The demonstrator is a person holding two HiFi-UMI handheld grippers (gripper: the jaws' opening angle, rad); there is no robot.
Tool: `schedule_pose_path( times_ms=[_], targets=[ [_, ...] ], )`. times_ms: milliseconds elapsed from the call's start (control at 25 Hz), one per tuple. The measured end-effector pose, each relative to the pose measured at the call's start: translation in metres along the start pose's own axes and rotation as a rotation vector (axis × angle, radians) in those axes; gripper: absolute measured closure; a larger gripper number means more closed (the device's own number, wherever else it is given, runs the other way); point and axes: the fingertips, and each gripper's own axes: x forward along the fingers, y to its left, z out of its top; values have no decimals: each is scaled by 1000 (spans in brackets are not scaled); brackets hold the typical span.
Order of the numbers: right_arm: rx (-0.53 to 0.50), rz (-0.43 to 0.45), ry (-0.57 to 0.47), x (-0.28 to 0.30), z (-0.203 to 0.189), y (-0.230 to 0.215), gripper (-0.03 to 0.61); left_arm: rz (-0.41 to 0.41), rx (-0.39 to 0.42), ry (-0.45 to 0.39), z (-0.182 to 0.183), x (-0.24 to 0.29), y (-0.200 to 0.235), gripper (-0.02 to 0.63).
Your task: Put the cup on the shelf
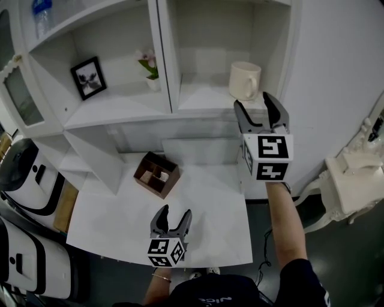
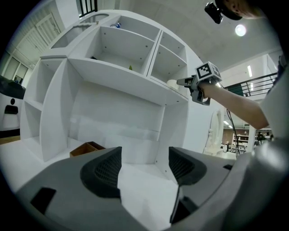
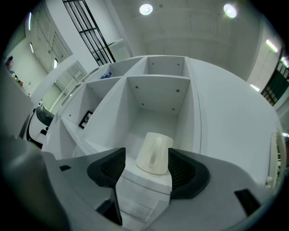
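A cream cup [image 1: 244, 80] stands upright on the right compartment of the white shelf [image 1: 198, 99], handle toward me in the right gripper view [image 3: 154, 153]. My right gripper [image 1: 255, 107] is raised to the shelf's front edge just short of the cup; its jaws stand open [image 3: 145, 168], their pads on either side of the cup and not pressing on it. Low over the white table [image 1: 204, 228], my left gripper [image 1: 172, 214] is open and empty [image 2: 144, 169]. The left gripper view also shows the right gripper [image 2: 187, 83] and the cup [image 2: 172, 84] up at the shelf.
A brown divided wooden box [image 1: 157, 174] sits on the table under the shelf. The left compartment holds a framed picture [image 1: 88, 78] and a small flower pot [image 1: 150, 67]. A bottle [image 1: 41, 15] stands on the upper shelf. White ornate furniture [image 1: 354, 180] stands at the right.
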Motion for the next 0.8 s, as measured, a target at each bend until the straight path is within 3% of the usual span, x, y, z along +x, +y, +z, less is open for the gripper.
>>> schedule_pose_path(
  times_ms=[240, 440, 560, 800],
  targets=[
    [0, -4, -25, -29, -4, 5, 295, -28, 42, 12, -4, -2, -12, 299],
    [-120, -10, -79, -57, -11, 22, 305, -39, 46, 4, -3, -5, -15, 299],
    [-133, 20, -89, -73, -20, 35, 305, -48, 71, -4, -2, -6, -20, 299],
    [-151, 32, -219, -108, -25, 52, 311, -61, 76, -34, 1, -7, -27, 299]
  ],
)
